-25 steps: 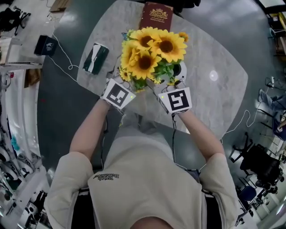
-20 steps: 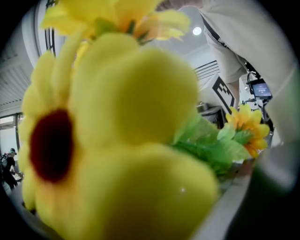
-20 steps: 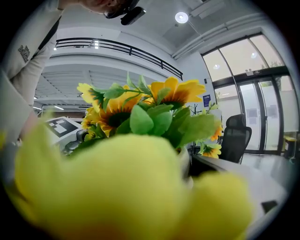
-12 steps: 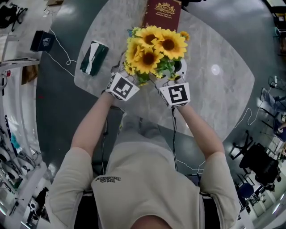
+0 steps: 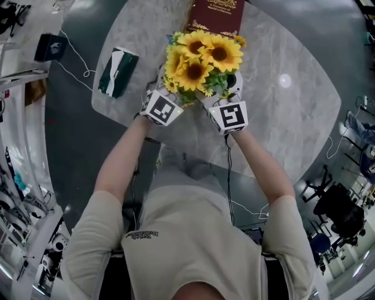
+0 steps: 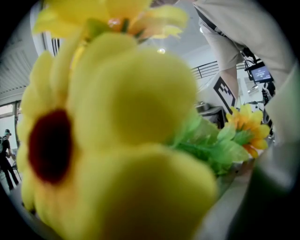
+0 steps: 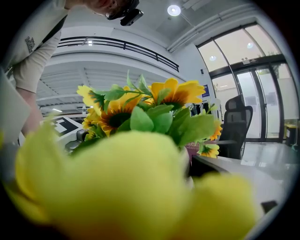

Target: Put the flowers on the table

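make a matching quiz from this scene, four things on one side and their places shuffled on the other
1 sunflowers
2 dark red book
3 green and white pack
4 black pouch

A on the floor, left of the table
B over the table's middle
C at the table's far edge
D on the table's left part

Pairs: 1-B, 2-C, 3-D, 4-A
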Demonstrator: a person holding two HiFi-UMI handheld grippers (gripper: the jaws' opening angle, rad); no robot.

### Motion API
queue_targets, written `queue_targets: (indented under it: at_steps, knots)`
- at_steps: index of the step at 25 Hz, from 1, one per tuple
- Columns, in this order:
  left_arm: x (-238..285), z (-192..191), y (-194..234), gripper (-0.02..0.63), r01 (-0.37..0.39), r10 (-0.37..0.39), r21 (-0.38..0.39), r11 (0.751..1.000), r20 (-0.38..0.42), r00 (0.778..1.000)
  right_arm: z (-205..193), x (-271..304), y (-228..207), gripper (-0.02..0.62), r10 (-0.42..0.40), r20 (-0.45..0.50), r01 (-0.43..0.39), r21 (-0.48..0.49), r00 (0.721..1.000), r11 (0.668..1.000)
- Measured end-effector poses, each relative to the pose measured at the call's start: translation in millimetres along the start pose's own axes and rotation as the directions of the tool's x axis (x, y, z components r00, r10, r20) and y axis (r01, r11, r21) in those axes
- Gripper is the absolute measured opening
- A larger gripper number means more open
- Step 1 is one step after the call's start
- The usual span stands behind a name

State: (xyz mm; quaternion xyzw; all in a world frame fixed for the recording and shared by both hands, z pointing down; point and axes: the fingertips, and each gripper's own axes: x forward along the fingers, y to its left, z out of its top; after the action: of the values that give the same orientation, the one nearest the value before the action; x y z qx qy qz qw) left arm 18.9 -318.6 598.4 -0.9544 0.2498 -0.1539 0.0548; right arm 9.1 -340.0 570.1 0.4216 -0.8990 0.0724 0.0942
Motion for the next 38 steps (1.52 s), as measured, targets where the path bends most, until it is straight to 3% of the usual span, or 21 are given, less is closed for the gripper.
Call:
queue_targets:
  at_steps: [11,27,38]
  knots:
    - [13.9,-40.4,-10.4,0.462,0.024,-0.025,-0.013,1.0,-0.119,0.993,-38.7,7.7,-6.2,0.54,0.016,-0.046,-0.015,0.028,0.999,1.0]
    - [14.5,-58.0,-16.9,0.462,0.055,-0.061,-0.03,0.998,-0.241,0.969,-54.7,10.3,-5.3,0.54,0.035,-0.074,-0.028,0.098,0.997,0.995]
    - [16.3,-62.8,-16.8,0.463,0.053,-0.059,-0.028,0.998,-0.262,0.963,-58.3,11.9,-7.7,0.54,0.046,-0.054,-0.04,0.099,0.998,0.994]
